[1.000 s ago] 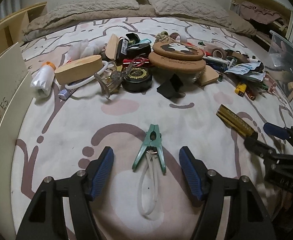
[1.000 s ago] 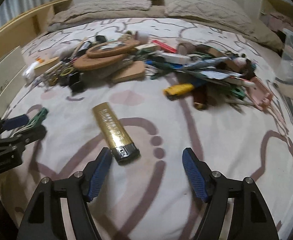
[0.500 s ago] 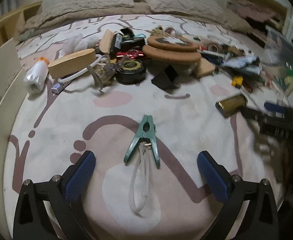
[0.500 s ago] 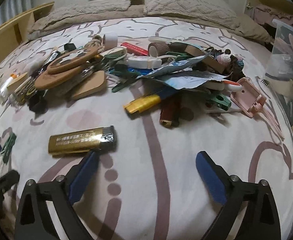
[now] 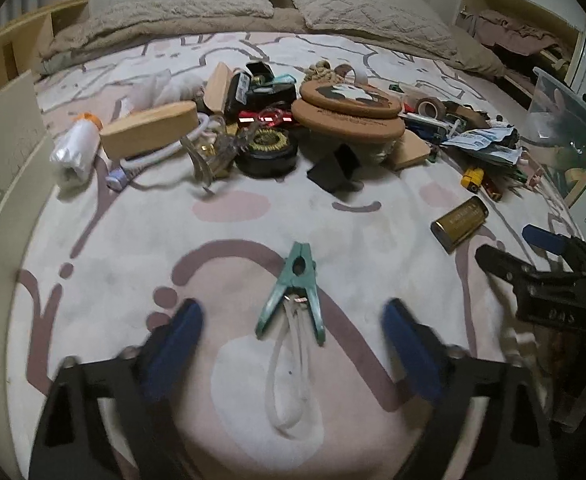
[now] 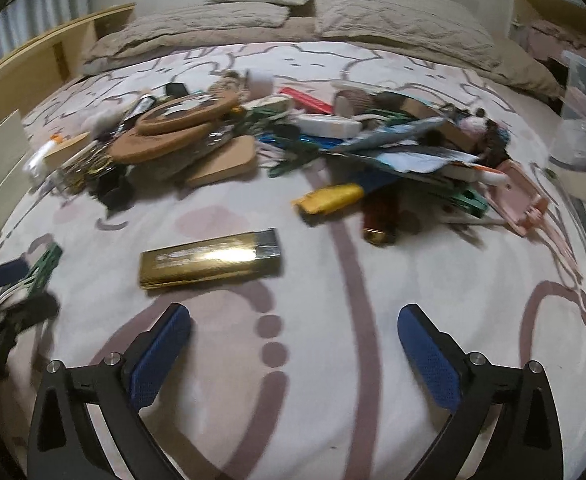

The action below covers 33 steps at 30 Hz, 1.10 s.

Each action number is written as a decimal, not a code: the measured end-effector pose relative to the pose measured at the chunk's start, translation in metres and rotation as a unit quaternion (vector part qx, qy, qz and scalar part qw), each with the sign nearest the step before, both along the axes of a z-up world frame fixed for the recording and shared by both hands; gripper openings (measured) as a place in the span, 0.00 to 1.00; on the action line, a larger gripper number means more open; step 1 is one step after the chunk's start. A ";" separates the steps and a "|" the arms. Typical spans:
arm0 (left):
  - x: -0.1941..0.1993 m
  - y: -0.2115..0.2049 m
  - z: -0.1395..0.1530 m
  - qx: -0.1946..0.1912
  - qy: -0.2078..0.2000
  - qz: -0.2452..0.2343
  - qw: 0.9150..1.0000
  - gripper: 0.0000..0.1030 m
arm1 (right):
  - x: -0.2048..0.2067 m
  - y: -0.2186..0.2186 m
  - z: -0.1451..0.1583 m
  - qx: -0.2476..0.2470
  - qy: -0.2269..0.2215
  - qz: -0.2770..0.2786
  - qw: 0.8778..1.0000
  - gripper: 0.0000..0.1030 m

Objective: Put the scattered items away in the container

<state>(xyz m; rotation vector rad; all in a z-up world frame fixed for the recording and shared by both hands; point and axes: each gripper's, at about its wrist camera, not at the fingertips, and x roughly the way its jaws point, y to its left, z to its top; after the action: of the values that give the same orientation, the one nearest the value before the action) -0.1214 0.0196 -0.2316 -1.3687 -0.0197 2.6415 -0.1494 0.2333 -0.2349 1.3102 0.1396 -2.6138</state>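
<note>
- The left tongs [image 5: 291,344] stood open above the bed [image 5: 133,240]. Their jaws had just been closing in from their widest, with the green clip [image 5: 293,292] and its white loop lying between them, untouched by either pad.
- Just beyond the clip, the main heap remained on the bed: a white bottle [image 5: 75,152], a wooden block [image 5: 149,130], a round black tin [image 5: 269,152] and two cork coasters [image 5: 349,108] among the rest.
- The gold lighter [image 6: 209,258] lay flat and apart from the heap, just ahead of the left pad of the right tongs [image 6: 293,348]. Those jaws had just been opening and stood wide, with nothing between them.
- A yellow tube [image 6: 329,198] and a pink frame [image 6: 527,200] lay further right, at the near edge of the heap.
- The clear plastic container [image 5: 565,120] stood at the far right edge of the bed. Its contents could not be made out.
- Judgement: the task was at an early stage. Nearly all items were still scattered, nothing was gripped, and the clip and lighter appeared to be the next pickups.
</note>
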 end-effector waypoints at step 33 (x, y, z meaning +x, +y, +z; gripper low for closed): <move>0.009 0.015 0.005 -0.002 0.010 -0.043 0.999 0.30 | -0.010 -0.038 -0.002 0.000 0.007 0.073 0.997 0.78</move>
<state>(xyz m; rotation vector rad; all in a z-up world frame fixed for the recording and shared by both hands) -0.1129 0.0348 -0.2269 -1.3139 0.0452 2.5853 -0.1593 0.1958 -0.2370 1.2336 0.2284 -2.5002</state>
